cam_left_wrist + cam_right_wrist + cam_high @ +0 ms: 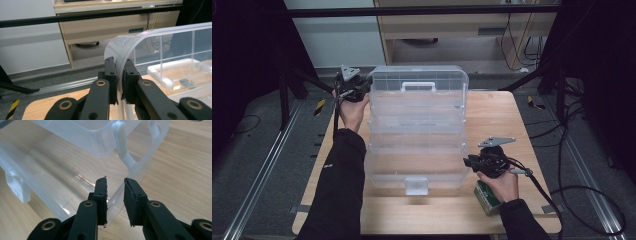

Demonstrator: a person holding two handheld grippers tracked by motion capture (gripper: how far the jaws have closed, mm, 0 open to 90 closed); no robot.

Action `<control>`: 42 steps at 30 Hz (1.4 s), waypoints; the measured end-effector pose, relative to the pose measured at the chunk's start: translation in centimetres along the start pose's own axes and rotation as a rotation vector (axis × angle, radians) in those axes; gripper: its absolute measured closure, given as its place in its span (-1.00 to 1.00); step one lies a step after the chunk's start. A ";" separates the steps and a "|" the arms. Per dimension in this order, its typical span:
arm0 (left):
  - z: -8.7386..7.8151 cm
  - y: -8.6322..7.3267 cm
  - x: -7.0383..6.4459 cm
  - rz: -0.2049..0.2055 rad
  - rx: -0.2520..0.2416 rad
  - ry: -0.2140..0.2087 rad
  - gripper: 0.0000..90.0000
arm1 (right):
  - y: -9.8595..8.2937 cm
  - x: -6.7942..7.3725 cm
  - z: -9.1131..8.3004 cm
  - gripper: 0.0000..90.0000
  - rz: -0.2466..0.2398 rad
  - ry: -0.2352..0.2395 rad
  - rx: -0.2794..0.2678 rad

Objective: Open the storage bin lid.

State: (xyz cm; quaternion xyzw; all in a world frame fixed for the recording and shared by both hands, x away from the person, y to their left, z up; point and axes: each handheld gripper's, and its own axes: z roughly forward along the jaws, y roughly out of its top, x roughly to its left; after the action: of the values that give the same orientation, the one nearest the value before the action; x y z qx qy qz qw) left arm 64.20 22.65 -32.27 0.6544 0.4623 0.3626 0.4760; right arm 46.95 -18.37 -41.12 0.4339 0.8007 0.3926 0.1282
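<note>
A clear plastic tiered storage box [417, 150] stands open in the middle of the wooden table [502, 115], its trays stepped back and its lid [419, 80] raised at the far end. My left gripper [368, 87] is shut on the lid's curved left edge [130, 42], which sits pinched between the jaws [120, 75]. My right gripper [467, 161] is at the box's near right corner. Its jaws [115, 185] stand open on either side of the bottom tray's rim [140, 173], with a gap showing between them.
A green and white carton [487, 197] lies on the table under the right hand. The box has a white front latch [416, 186] and a white lid handle [418, 86]. Black frame bars, cables and a wooden desk [452, 25] lie beyond the table.
</note>
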 end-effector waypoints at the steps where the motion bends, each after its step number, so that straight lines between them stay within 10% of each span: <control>1: 0.1 0.0 0.0 -0.001 0.001 0.002 0.87 | 0.0 0.0 0.0 0.62 0.000 0.000 0.000; 26: 1.8 -0.2 1.1 -0.011 0.029 -0.017 0.63 | 0.1 -0.1 0.0 0.62 -0.010 0.005 0.007; 42: -6.9 -2.5 3.9 -0.028 0.023 -0.053 0.28 | 0.1 -0.1 -0.1 0.66 -0.005 0.016 0.008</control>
State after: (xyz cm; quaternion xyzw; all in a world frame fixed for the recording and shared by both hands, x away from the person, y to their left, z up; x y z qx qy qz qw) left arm 58.42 28.69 -32.56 0.6626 0.4626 0.3332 0.4857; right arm 47.02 -18.50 -40.93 0.4292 0.8043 0.3926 0.1213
